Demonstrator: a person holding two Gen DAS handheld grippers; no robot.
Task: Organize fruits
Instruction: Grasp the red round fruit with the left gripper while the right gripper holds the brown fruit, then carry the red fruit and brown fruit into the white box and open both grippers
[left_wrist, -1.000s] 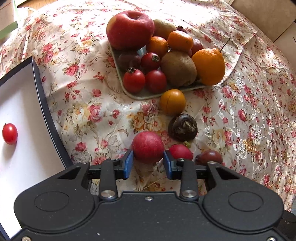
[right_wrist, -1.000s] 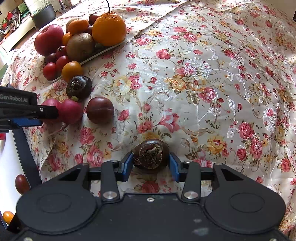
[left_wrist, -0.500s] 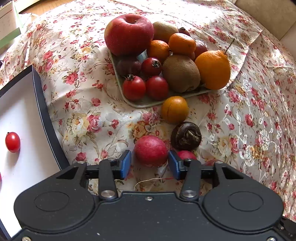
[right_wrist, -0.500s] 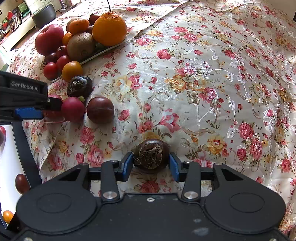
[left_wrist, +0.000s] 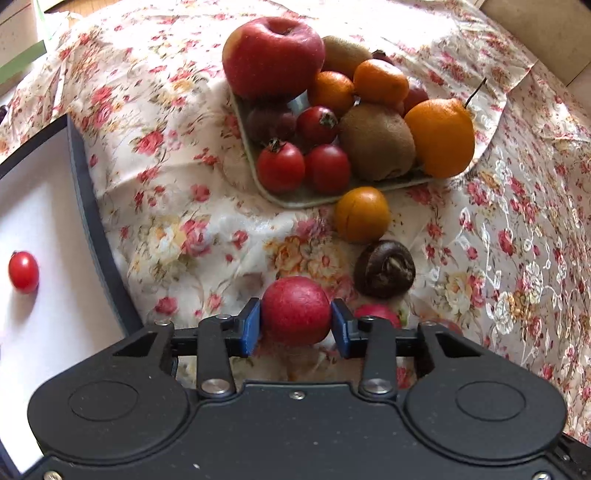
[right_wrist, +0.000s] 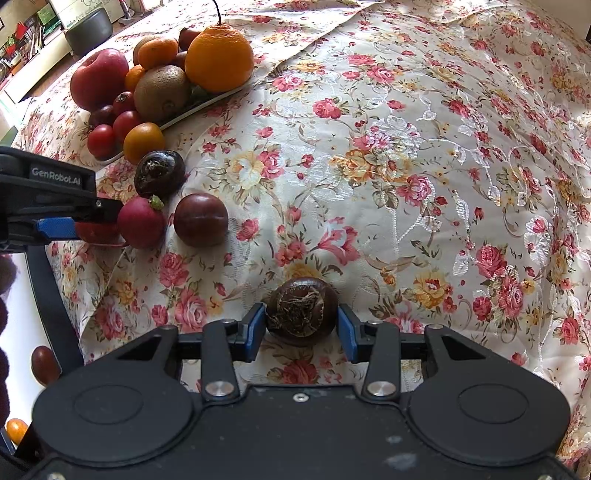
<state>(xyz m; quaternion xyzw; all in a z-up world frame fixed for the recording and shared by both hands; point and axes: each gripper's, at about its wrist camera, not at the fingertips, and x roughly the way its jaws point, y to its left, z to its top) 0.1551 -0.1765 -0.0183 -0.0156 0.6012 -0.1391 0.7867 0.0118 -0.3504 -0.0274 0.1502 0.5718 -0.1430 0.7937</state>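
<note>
My left gripper is shut on a round red fruit, its blue pads touching both sides. It also shows in the right wrist view, at the left. My right gripper stands around a dark brown water chestnut on the floral cloth, with small gaps at the pads. A grey tray holds an apple, kiwis, oranges and tomatoes. A white tray with a dark rim at the left holds a cherry tomato.
Loose on the cloth lie an orange fruit, a second water chestnut, a red radish and a dark plum. In the right wrist view the white tray's corner holds a dark fruit and an orange one.
My left gripper opened a little around the red fruit, then closed on it and shifted slightly towards the grey tray. My right gripper and its chestnut have stayed still.
</note>
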